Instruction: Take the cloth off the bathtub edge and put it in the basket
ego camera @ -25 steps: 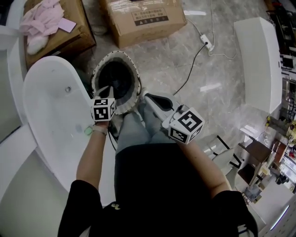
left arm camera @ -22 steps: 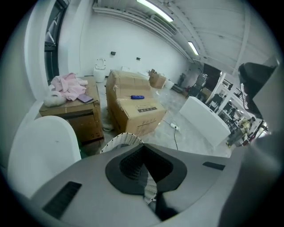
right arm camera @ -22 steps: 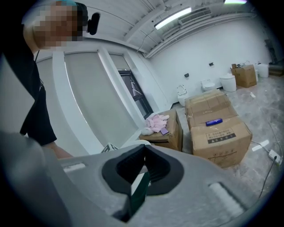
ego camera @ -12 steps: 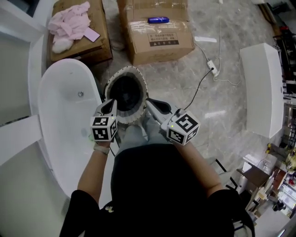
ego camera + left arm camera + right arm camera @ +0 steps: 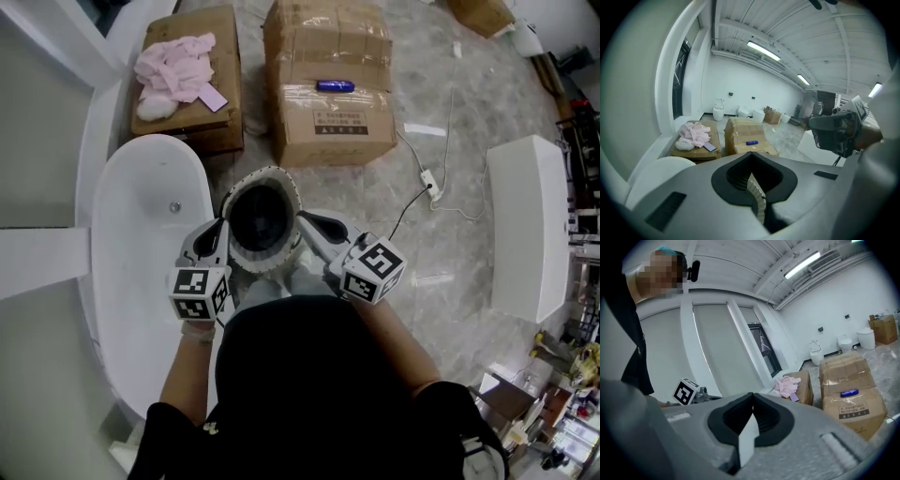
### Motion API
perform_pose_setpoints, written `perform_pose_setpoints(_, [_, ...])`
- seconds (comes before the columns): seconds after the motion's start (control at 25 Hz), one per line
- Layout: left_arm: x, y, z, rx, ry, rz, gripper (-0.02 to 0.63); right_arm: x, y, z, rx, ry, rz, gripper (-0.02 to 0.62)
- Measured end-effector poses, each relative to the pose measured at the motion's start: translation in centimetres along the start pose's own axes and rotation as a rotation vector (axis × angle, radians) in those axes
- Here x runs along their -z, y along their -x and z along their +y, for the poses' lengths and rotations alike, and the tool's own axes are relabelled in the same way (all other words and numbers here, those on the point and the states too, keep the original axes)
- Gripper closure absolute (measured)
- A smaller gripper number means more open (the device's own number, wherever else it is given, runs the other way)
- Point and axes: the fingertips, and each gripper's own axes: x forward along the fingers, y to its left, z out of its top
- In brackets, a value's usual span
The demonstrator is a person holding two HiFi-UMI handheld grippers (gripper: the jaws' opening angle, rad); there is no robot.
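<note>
The round basket [image 5: 263, 221] with a pale woven rim stands on the floor beside the white bathtub [image 5: 131, 272]. Its inside is dark, and I cannot tell whether a cloth lies in it. My left gripper [image 5: 217, 231] hangs over the basket's left rim, between basket and tub. My right gripper [image 5: 303, 219] is at the basket's right rim. Both are shut with nothing between the jaws, as the left gripper [image 5: 751, 155] and right gripper [image 5: 752, 397] show in their own views. No cloth shows on the visible tub edge; my left hand hides part of it.
A pink cloth [image 5: 174, 66] lies on a cardboard box [image 5: 187, 112] behind the tub. A larger box [image 5: 328, 84] carries a blue object [image 5: 335, 86]. A cable and power strip [image 5: 427, 192] lie on the marble floor, and a white unit [image 5: 527, 225] stands at the right.
Both grippers have risen from the basket's mouth, the left more than the right, and stayed shut. The head view has tilted forward, showing more of the boxes.
</note>
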Motion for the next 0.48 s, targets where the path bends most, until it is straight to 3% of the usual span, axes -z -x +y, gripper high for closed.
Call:
perform_pose_setpoints(0.24, [-4.5, 3.6, -2.4, 0.002, -0.033, -0.097, 0.592, -3.5, 1.2, 1.6, -0.042, 0.044, -0.032, 0.598])
perform_pose_setpoints(0.48, [-6.0, 4.8, -3.4, -0.005, -0.038, -0.148, 0.592, -5.2, 1.6, 1.9, -0.057, 0.078, -0.052, 0.598])
